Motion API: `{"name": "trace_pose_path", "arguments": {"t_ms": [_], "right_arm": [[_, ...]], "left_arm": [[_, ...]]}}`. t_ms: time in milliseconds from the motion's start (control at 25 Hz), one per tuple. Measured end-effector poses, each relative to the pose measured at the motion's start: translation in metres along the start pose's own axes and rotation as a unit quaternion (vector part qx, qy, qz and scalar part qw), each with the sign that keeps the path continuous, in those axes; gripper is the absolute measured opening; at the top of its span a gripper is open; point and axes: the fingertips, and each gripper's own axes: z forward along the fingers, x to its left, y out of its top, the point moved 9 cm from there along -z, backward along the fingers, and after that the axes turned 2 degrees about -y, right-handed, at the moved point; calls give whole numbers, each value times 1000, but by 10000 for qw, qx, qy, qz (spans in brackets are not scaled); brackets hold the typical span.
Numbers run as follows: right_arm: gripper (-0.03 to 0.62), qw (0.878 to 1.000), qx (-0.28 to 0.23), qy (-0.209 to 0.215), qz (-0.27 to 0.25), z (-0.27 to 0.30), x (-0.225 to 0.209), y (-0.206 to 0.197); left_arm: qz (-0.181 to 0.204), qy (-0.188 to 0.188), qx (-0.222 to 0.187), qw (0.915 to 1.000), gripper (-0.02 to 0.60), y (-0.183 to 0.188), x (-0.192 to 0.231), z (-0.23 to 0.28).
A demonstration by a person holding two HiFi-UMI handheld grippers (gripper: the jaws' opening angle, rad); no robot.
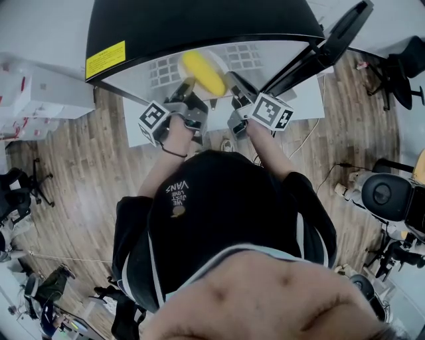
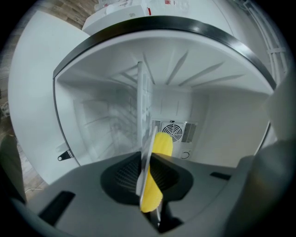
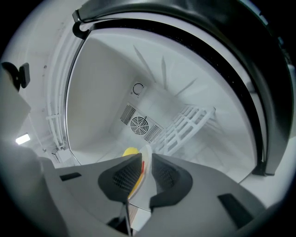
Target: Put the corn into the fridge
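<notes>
A yellow corn cob [image 1: 202, 72] lies on a small white plate [image 1: 221, 58] held inside the open fridge [image 1: 199, 20]. My left gripper [image 1: 188, 94] is shut on the plate's near rim. In the left gripper view the plate [image 2: 144, 134] stands edge-on between the jaws, with the corn [image 2: 158, 152] lying against it. My right gripper [image 1: 237, 91] is at the plate's other side. In the right gripper view the plate rim [image 3: 146, 155] sits in the narrow gap between its jaws, and the pads stand slightly off it. The corn [image 3: 131, 151] peeks out behind the left jaw.
The fridge's black door [image 1: 332, 40] stands open at the right. Inside, white walls, a round fan vent [image 3: 138, 124] on the back wall and a white wire rack [image 3: 185, 125] leaning at the right. A white table [image 1: 312, 99] stands behind the fridge and office chairs [image 1: 388, 192] on the wooden floor.
</notes>
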Motion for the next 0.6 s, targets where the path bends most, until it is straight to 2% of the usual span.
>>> {"name": "trace_pose_path", "arguments": {"t_ms": [440, 600], "right_arm": [[60, 9946, -160, -2, -1024, -25, 13, 2], [81, 9929, -76, 32, -1188, -29, 18, -2]], "left_arm": [[10, -77, -33, 10000, 37, 1, -1, 0], [85, -109, -4, 9999, 38, 2, -3, 0]]}}
